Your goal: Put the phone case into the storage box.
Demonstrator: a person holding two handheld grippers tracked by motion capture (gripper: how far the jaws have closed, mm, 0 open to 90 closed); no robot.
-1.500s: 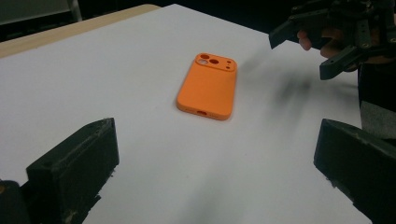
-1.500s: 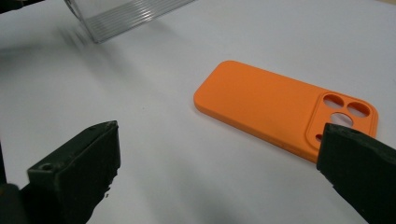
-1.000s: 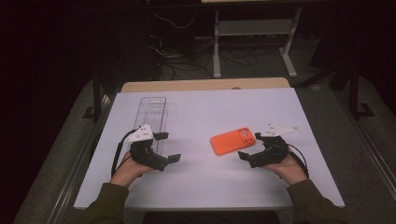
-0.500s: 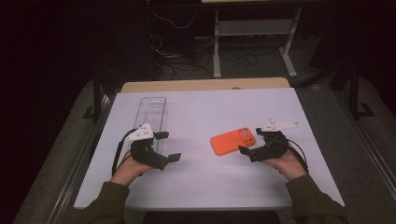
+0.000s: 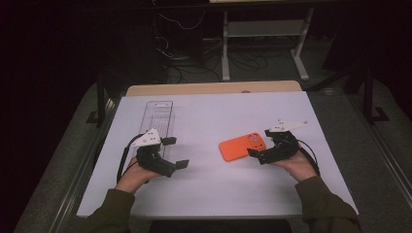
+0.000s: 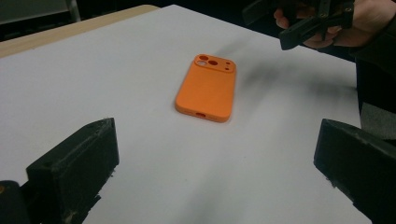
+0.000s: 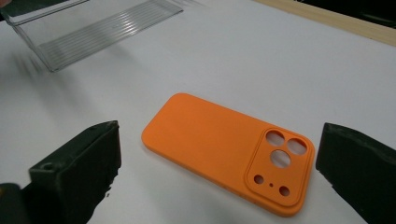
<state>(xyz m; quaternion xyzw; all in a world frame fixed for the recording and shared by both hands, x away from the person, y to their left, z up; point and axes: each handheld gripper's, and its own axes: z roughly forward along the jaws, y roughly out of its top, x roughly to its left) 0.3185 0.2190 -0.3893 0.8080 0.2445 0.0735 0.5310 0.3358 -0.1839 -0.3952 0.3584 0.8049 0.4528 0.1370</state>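
An orange phone case [image 5: 238,148] lies flat on the white table sheet [image 5: 209,111], back up, with its camera cut-outs toward the right. My right gripper [image 5: 261,142] is open, and its wide jaws stand on either side of the case's camera end [image 7: 280,158] without touching it. In the right gripper view the case [image 7: 224,144] lies just ahead of the right gripper [image 7: 215,172]. My left gripper [image 5: 176,153] rests open and empty at the left. From it, the case [image 6: 208,88] is farther off, beyond the left gripper [image 6: 215,168], and the other hand's gripper [image 6: 313,25] is behind.
A clear ribbed plastic tray [image 5: 160,119] lies lengthwise at the left, just beyond the left gripper; the same tray [image 7: 93,28] shows far off in the right gripper view. A wooden strip [image 5: 214,88] edges the table's far side. A metal stand [image 5: 262,29] is on the dark floor beyond.
The right gripper has edged forward and left, closer to the orange case, so its jaws now flank the camera end. The left gripper and the case have not moved.
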